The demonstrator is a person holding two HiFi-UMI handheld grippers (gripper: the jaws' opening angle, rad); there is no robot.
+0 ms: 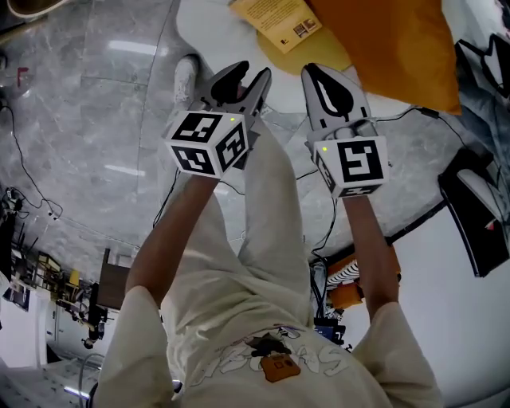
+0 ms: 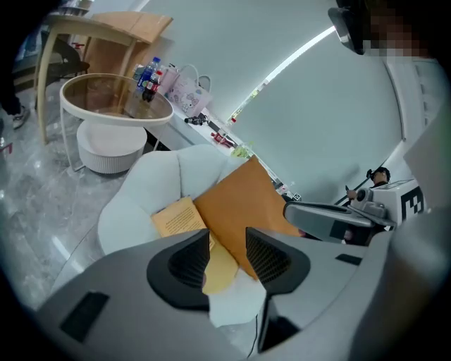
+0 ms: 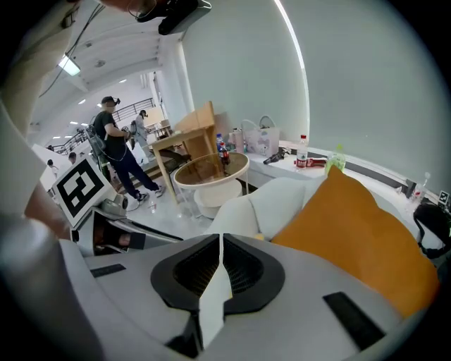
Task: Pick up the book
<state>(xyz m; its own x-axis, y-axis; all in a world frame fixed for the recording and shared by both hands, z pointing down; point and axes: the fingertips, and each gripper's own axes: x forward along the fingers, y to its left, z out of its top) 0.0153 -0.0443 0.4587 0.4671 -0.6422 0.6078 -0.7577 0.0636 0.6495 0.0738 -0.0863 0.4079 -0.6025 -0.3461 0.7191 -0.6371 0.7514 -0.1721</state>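
From above, in the head view, the left gripper [image 1: 245,84] and right gripper [image 1: 331,84] are held side by side over a grey marble floor [image 1: 96,103], both short of the book [image 1: 279,20]. The yellow book lies flat on the worktop [image 1: 207,24], a white cushioned seat, with an orange cushion [image 1: 390,40] overlapping its right edge. Along the left gripper view, the left gripper [image 2: 229,257] has its jaws moderately apart with nothing between them; the book [image 2: 176,215] shows beyond the gap, resting on the worktop [image 2: 141,187] and touching the orange cushion [image 2: 243,201]. A round glass-topped table [image 2: 116,120] stands farther back, and the right gripper [image 2: 331,222] appears at the right. Along the right gripper view, the right gripper [image 3: 220,271] has its jaw tips drawn together, leaving only a thin slit, and holds nothing. The orange cushion [image 3: 352,233] leans on the worktop [image 3: 275,201]; the left gripper [image 3: 106,218] appears at the left.
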